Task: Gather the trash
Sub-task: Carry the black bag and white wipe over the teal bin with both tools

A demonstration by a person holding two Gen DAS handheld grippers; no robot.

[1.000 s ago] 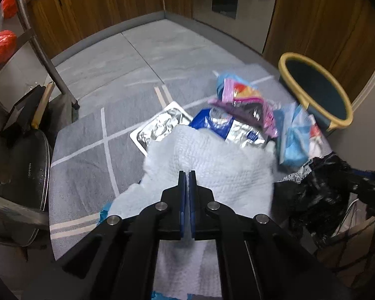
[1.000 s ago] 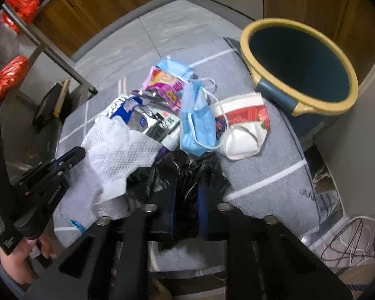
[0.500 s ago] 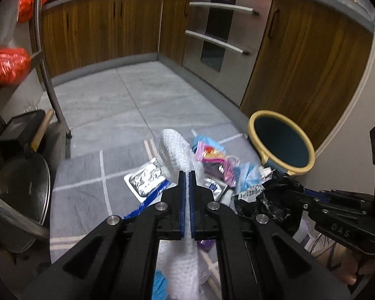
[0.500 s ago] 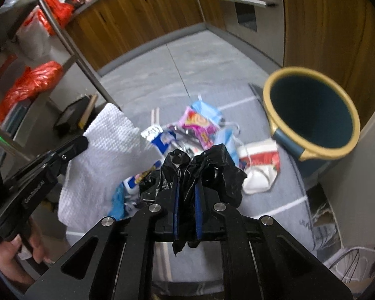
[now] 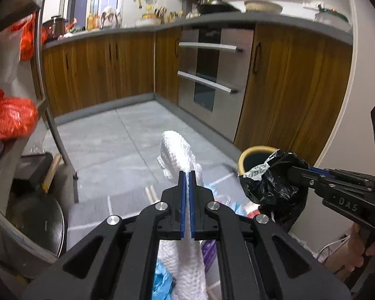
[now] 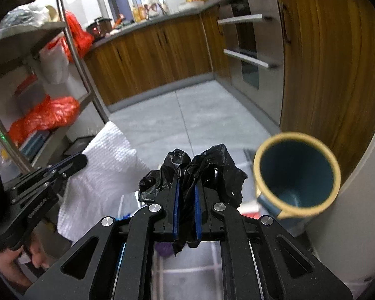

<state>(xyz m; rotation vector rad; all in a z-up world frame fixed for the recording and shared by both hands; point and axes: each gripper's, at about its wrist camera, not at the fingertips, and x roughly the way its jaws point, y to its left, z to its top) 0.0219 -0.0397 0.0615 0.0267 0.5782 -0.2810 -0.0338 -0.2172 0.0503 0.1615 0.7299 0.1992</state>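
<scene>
Left gripper (image 5: 187, 175): you are pinching the white paper towel (image 5: 180, 155) between jaws nearly shut; the sheet is standing up past the tips and hanging down under the frame.
Right gripper (image 6: 186, 187): you are clamping a crumpled black plastic bag (image 6: 207, 167) between the blue pads; the jaws are parted only by the bunched film.
Writing: raised letters "DAS" are showing on the right gripper's body in the left wrist view; a white printed strip is showing on the bag there, too small to read. Lettering on the left gripper's side in the right wrist view is blurred.
Bin (image 6: 297, 175): the blue bin with a yellow rim is standing open on the floor to the right of the bag, near the wooden cabinet (image 6: 325, 57).
Remaining trash (image 5: 162, 280): blue and purple wrappers are lying below the left gripper, mostly hidden by its frame.
Surroundings: red plastic bags (image 6: 45, 117) are sitting on the metal shelf (image 6: 25, 35) at the left; a steel oven front (image 5: 210, 75) is facing the grey tiled floor (image 5: 117, 145).
</scene>
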